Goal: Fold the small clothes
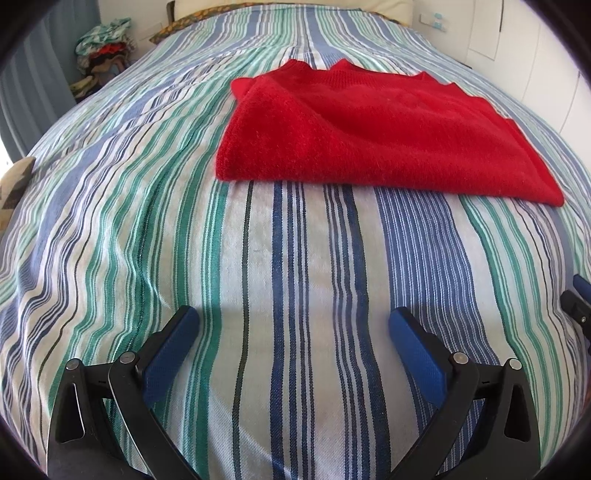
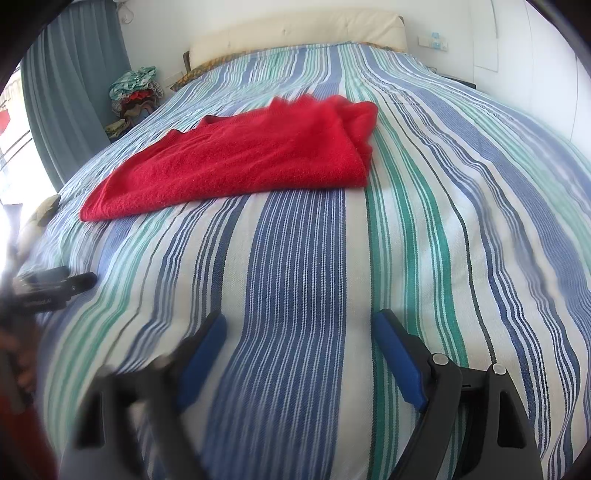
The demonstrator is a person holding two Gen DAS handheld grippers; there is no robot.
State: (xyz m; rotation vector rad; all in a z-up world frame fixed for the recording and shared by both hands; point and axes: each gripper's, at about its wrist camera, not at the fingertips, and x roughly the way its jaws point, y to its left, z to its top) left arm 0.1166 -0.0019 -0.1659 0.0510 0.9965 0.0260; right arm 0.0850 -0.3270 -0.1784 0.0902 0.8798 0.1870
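A red knit sweater (image 1: pixel 376 133) lies folded flat on the striped bedspread (image 1: pixel 295 277); it also shows in the right wrist view (image 2: pixel 240 162). My left gripper (image 1: pixel 293 321) is open and empty, hovering over the bedspread well short of the sweater's near edge. My right gripper (image 2: pixel 299 325) is open and empty, also short of the sweater, which lies ahead and to its left. Part of the right gripper shows at the right edge of the left wrist view (image 1: pixel 578 302), and the left gripper shows at the left edge of the right wrist view (image 2: pixel 55 284).
A pile of clothes (image 2: pixel 135 96) sits beside the bed at the far left, next to a grey-blue curtain (image 2: pixel 70 81). A cream headboard (image 2: pixel 295 33) stands at the far end. A patterned cushion (image 1: pixel 14 184) lies at the bed's left edge.
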